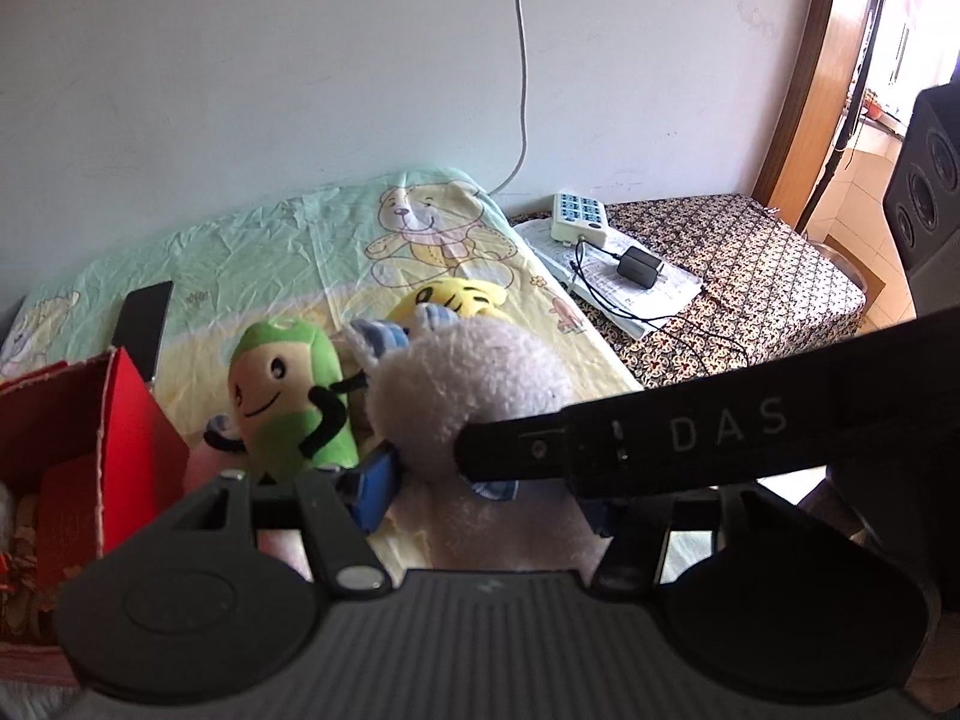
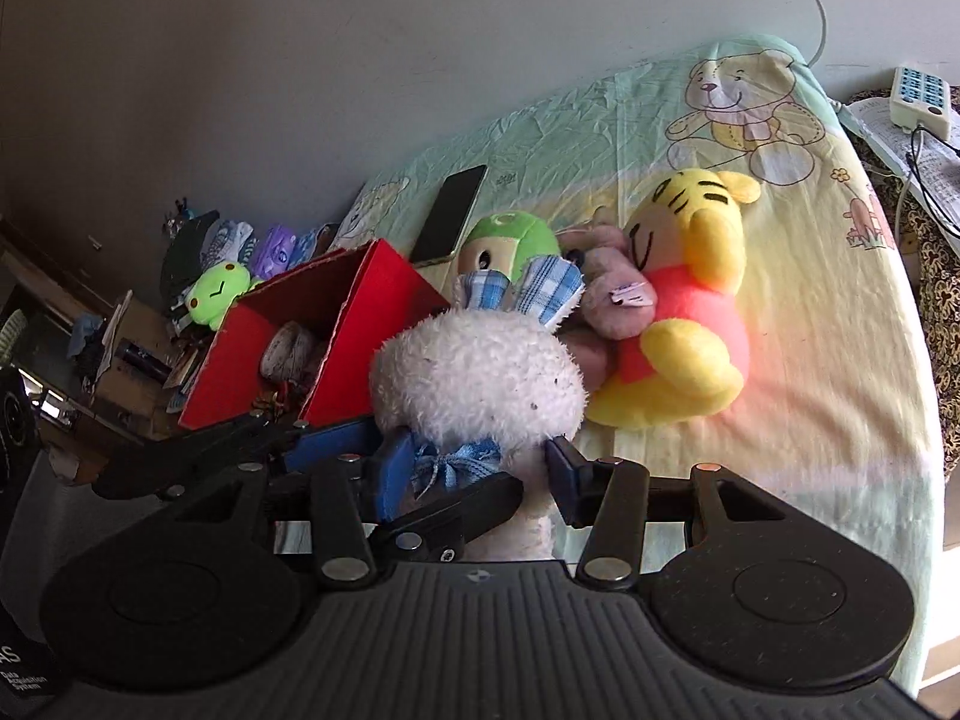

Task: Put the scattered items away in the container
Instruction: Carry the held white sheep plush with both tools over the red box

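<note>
My right gripper [image 2: 477, 471] is about half closed and squeezes the white fluffy bunny [image 2: 477, 378] at its neck, by the blue bow [image 2: 456, 462]. One blue pad [image 2: 393, 468] presses on each side. My left gripper [image 1: 480, 480] holds the same bunny [image 1: 468, 390] too. Its blue pad [image 1: 378, 480] pushes into the fur on one side, and the right gripper's black finger crosses in front on the other side, so I cannot see that pad.

The red box [image 2: 366, 312] is open and sits just beside the bunny on the left. A toy already lies inside it. The box's near edge is close to my left gripper.

On the bed [image 2: 810, 360], the yellow bear [image 2: 690, 324], pink toy [image 2: 618, 294] and green toy [image 1: 288, 396] lie just behind the bunny. A phone [image 2: 450, 213] lies farther back. The bed is bare to the right, up to its edge.
</note>
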A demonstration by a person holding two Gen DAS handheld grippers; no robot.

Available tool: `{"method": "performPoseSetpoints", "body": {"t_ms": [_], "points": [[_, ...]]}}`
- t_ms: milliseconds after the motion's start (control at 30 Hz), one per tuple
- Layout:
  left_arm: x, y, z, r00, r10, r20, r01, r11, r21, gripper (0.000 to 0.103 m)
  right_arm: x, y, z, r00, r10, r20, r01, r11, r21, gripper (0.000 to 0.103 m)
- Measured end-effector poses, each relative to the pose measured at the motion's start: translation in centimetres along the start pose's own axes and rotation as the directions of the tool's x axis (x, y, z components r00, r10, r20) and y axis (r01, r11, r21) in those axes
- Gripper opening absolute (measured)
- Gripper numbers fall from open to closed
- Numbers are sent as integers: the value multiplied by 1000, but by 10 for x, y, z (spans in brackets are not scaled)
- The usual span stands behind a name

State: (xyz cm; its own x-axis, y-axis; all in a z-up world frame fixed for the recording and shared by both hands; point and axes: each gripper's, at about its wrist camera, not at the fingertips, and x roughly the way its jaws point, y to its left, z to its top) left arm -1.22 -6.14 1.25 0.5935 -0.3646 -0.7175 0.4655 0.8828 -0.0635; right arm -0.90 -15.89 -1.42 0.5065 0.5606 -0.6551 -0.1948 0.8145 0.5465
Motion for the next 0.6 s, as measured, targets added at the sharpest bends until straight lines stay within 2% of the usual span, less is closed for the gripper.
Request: {"method": "performPoseSetpoints", "body": {"t_ms": [133, 267, 433, 600], "points": [[-26, 15, -27, 998, 53, -15, -53, 998, -31, 59, 20, 34, -5, 997, 56, -54, -60, 995, -81, 51], [-55, 40, -45, 995, 101, -12, -101, 991, -87, 59, 30, 69, -4, 992, 113, -64, -121, 984, -129, 51], [-100, 74, -54, 988, 140, 59, -133, 984, -119, 59, 38, 114, 6, 986, 164, -16, -164, 969, -187, 51], [-135, 113, -51, 975, 169, 141, -157, 983, -95, 59, 71, 152, 16, 982, 189, 17, -183, 967, -177, 51]]}}
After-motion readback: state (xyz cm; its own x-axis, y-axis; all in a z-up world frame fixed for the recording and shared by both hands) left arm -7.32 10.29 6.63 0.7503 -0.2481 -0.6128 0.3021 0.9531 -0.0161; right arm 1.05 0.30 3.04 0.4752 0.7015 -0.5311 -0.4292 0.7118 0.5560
